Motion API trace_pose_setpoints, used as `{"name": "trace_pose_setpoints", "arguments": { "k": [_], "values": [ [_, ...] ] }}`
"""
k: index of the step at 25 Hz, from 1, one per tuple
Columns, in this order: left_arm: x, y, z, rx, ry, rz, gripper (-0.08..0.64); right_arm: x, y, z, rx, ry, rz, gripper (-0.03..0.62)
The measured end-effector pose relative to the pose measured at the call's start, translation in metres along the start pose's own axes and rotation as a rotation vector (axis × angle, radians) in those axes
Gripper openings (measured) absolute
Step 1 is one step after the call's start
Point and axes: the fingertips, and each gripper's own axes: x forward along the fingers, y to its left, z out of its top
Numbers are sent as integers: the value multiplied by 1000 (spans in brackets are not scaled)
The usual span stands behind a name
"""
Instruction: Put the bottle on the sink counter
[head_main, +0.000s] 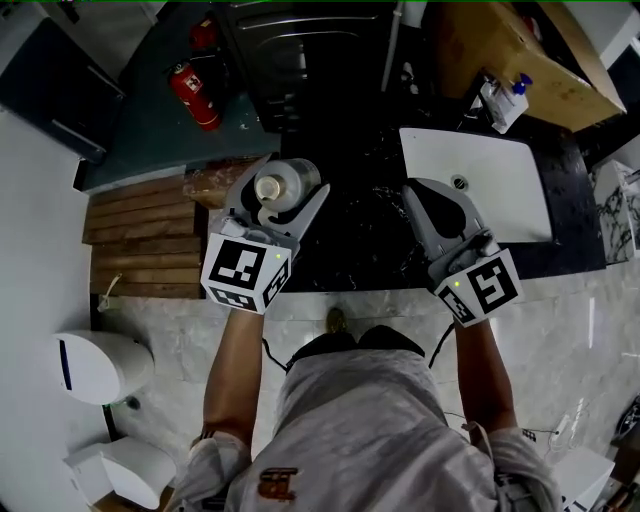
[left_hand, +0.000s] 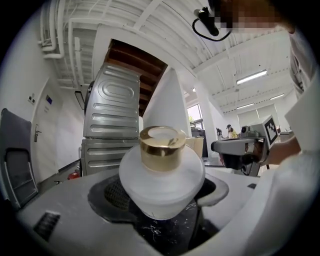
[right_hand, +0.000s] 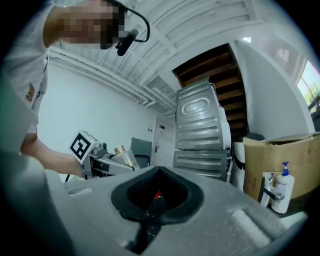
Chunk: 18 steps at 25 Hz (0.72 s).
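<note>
One bottle (left_hand: 161, 186), frosted white with a gold cap (left_hand: 161, 148), stands upright between the jaws of the left gripper (head_main: 283, 192). The jaws pinch its wide body over the dark counter (head_main: 365, 245), left of the sink (head_main: 500, 185). Right gripper (head_main: 430, 195): jaws pressed together, empty. The bottle is judged rigid, probably glass: weighty, smooth, breakable. The broad body below the shoulder offers the soundest hold; the cap may slip.

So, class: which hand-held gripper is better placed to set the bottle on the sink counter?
Left: the left hand-held gripper holds the bottle at the counter's edge; the right hand-held gripper is shut, empty.
</note>
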Motion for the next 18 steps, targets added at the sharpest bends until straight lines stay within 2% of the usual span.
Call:
{"name": "trace_pose_setpoints", "arguments": {
  "k": [5, 18],
  "values": [
    [23, 15, -22, -20, 56, -3, 328, 18, -20, -15, 4, 32, -11, 0],
    [83, 54, -102, -54, 267, 35, 328, 54, -41, -50, 26, 93, 60, 0]
  ]
}}
